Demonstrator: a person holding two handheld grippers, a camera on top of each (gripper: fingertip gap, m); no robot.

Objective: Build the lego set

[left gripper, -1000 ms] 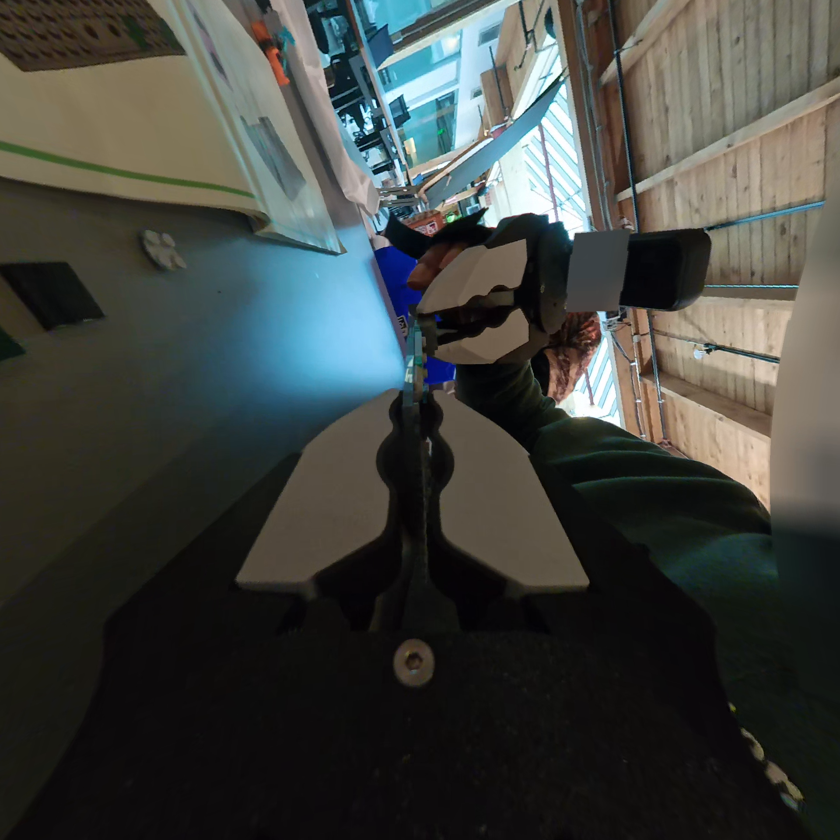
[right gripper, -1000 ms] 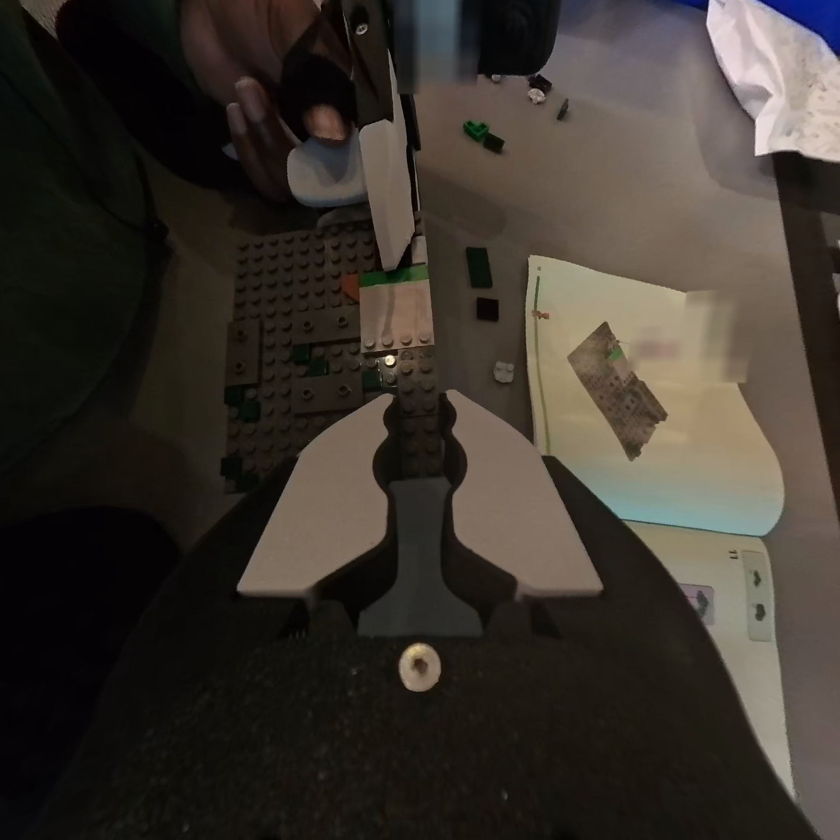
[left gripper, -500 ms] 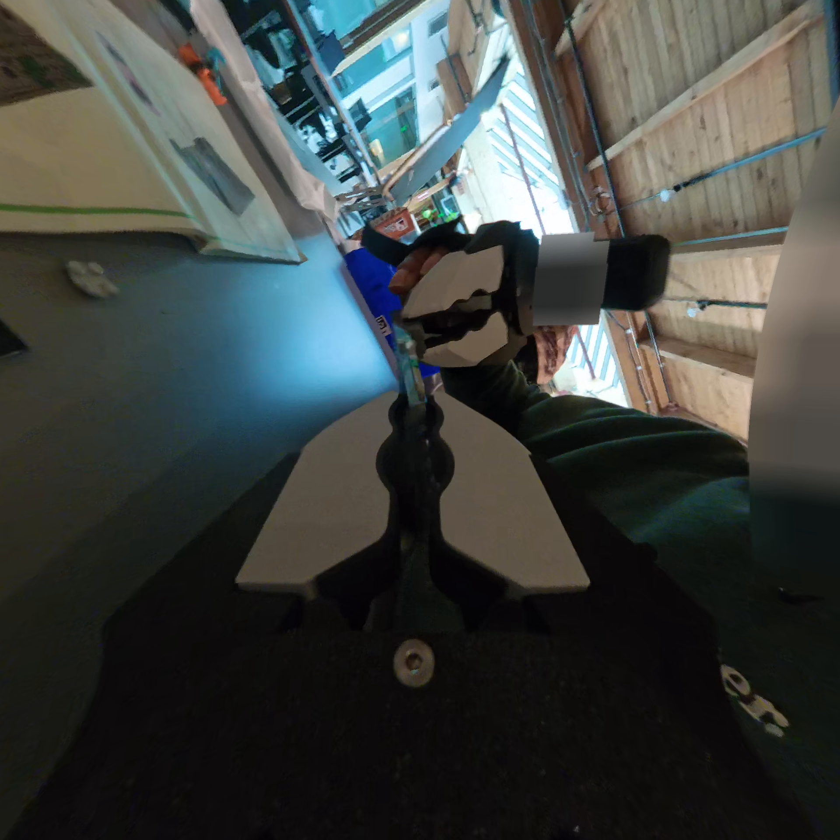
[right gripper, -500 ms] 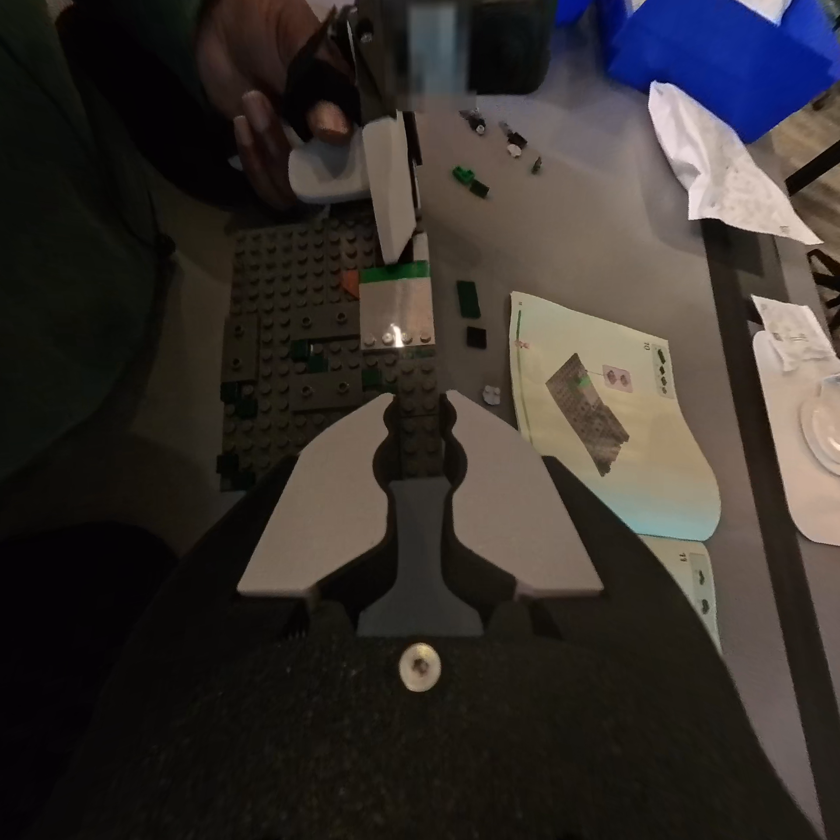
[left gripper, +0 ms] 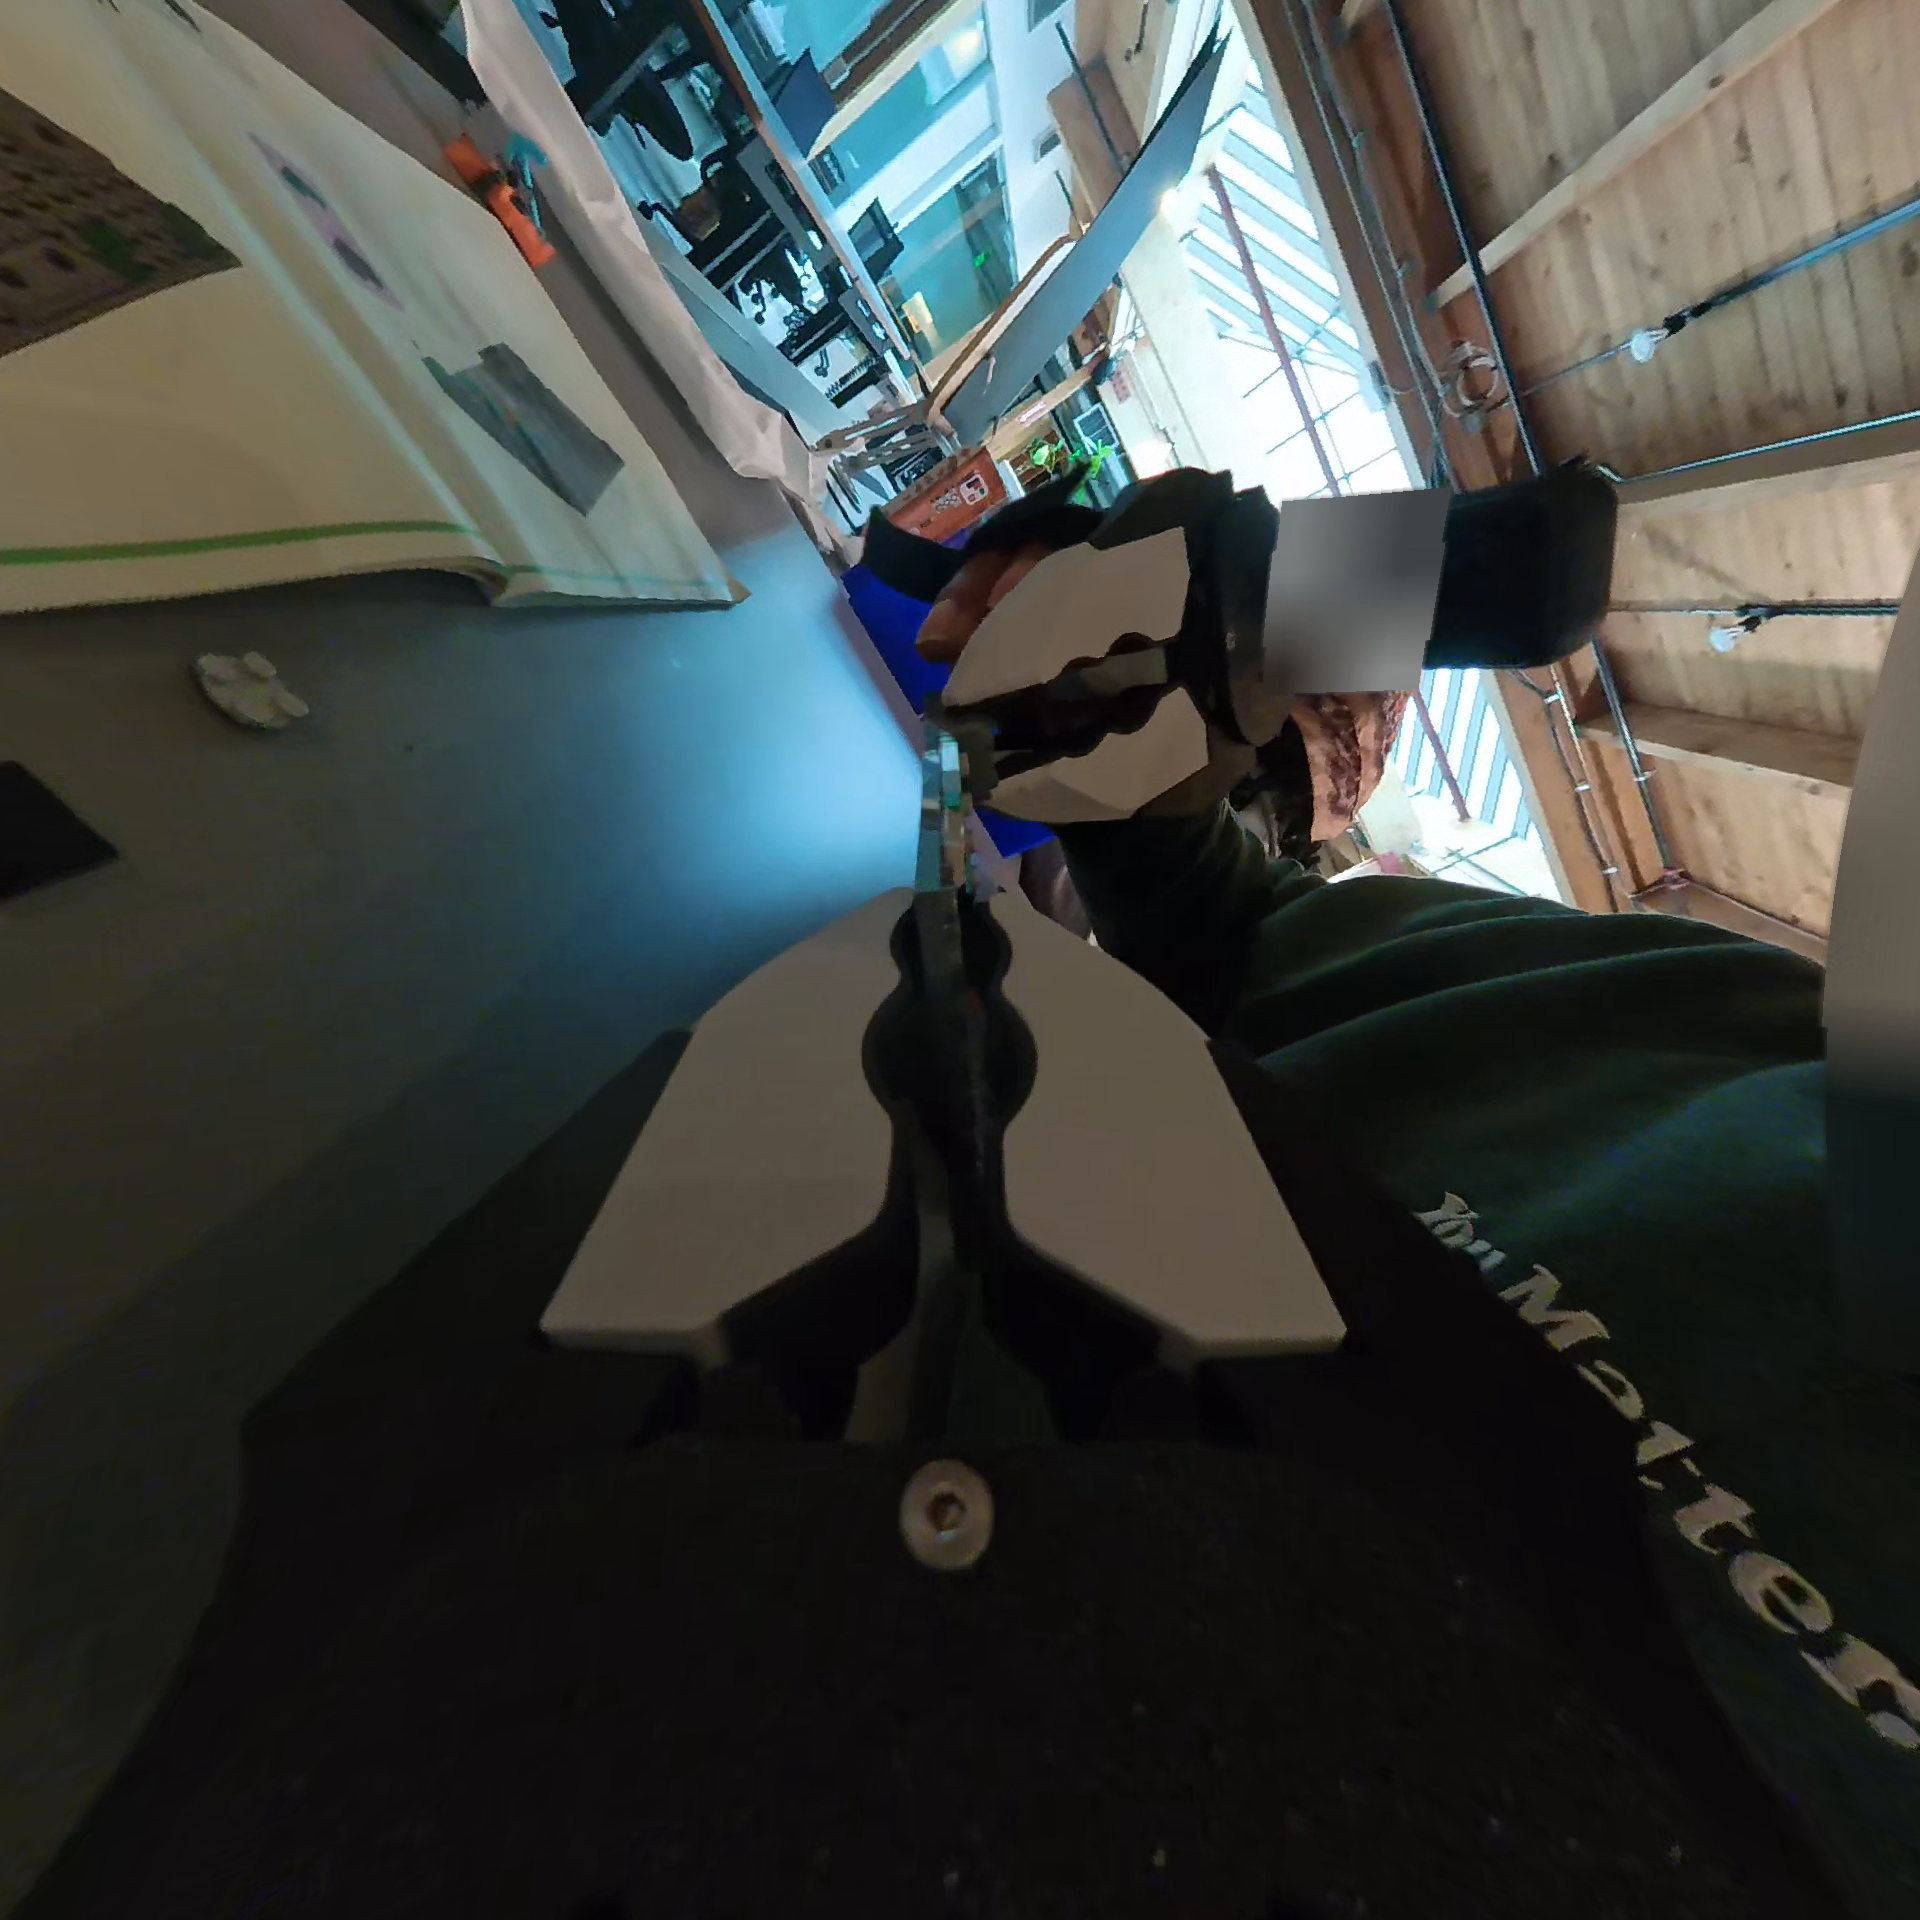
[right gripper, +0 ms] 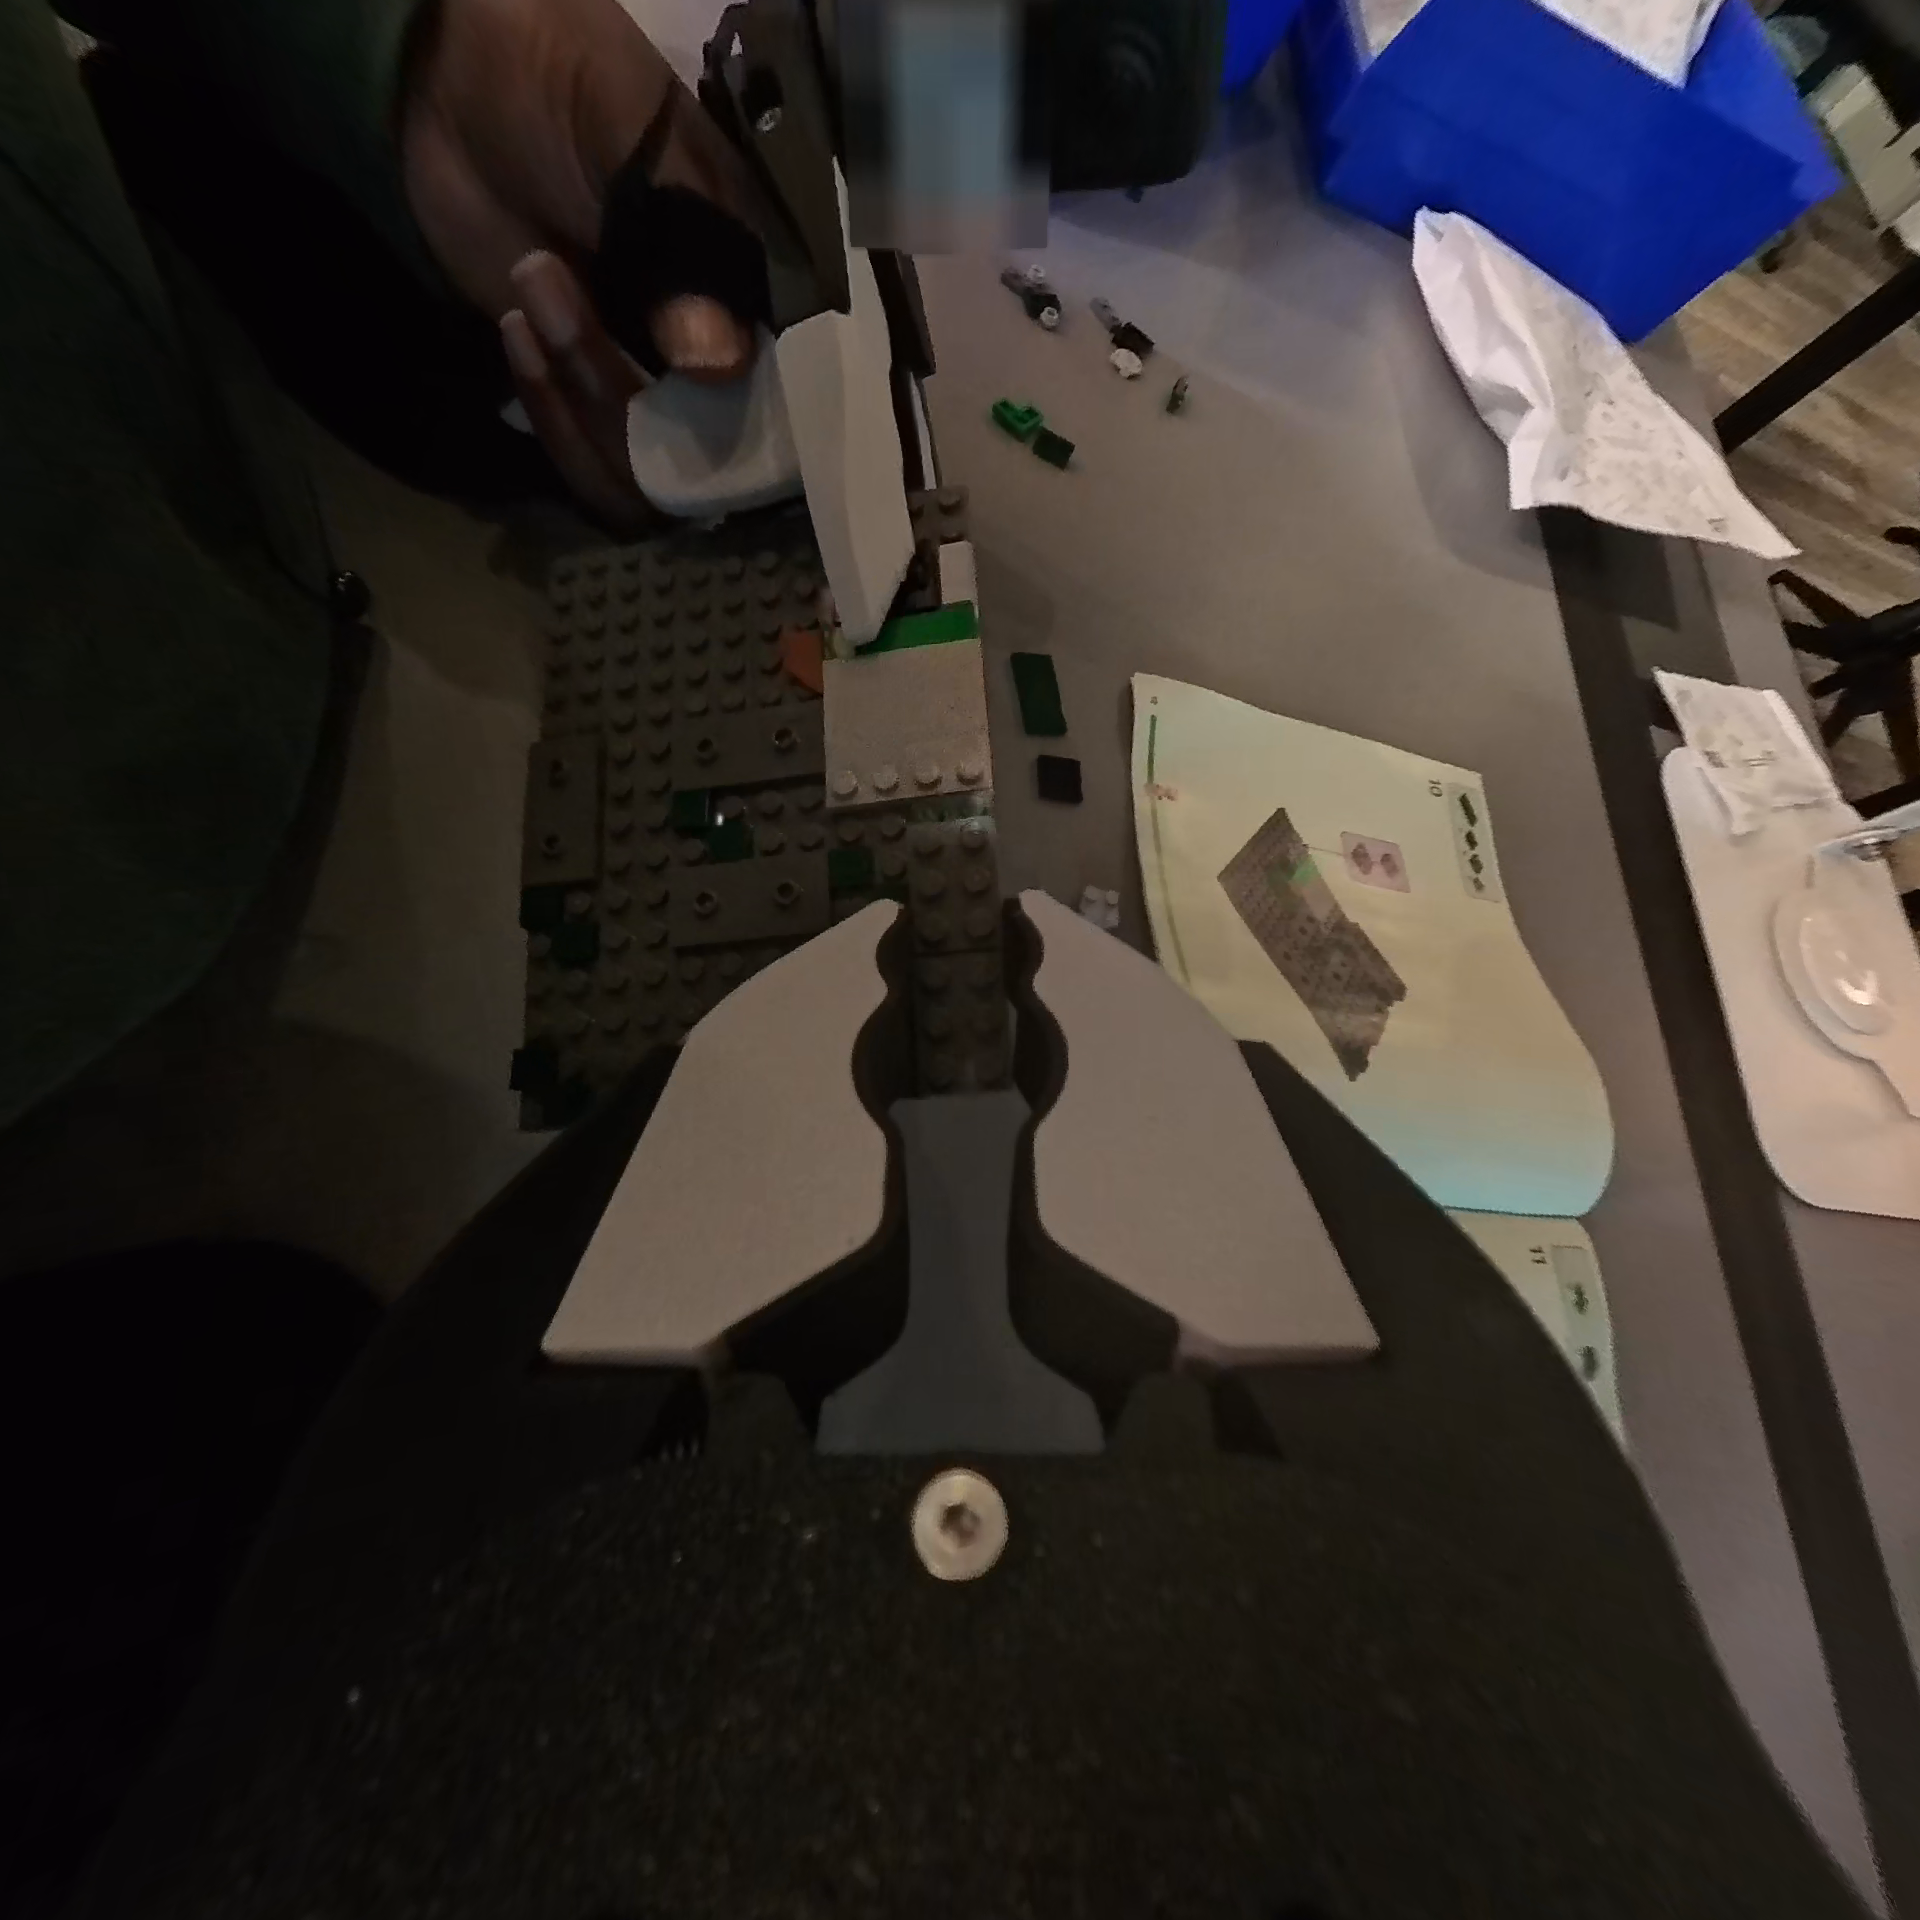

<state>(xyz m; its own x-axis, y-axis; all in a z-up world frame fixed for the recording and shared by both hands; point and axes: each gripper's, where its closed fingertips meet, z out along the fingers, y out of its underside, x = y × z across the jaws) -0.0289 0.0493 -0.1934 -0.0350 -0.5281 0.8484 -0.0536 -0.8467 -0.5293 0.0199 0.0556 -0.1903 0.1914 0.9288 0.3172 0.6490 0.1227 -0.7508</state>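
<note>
A dark grey baseplate (right gripper: 665,727) carries a pale slab (right gripper: 904,717), a green piece (right gripper: 925,629) and an orange piece (right gripper: 802,660). It is held above the table. My left gripper (left gripper: 951,904) is shut on the baseplate's edge (left gripper: 940,831), seen edge-on. In the right wrist view its white finger (right gripper: 847,499) clamps the plate's far side. My right gripper (right gripper: 961,909) is closed around a two-stud-wide dark grey piece (right gripper: 956,987) at the plate's near right corner. In the left wrist view, it (left gripper: 971,743) meets the plate's face from the right.
An open instruction booklet (right gripper: 1351,935) lies right of the plate, also in the left wrist view (left gripper: 260,416). Loose pieces lie between: dark green (right gripper: 1039,694), black (right gripper: 1058,777), white (right gripper: 1099,906). Green bits (right gripper: 1023,421), a blue box (right gripper: 1558,156) and crumpled paper (right gripper: 1579,436) lie farther back. There is about 6 cm between the tips of the two grippers.
Both grippers and the baseplate have risen together away from the table, so more of the table shows in the right wrist view. Both grips look unchanged.
</note>
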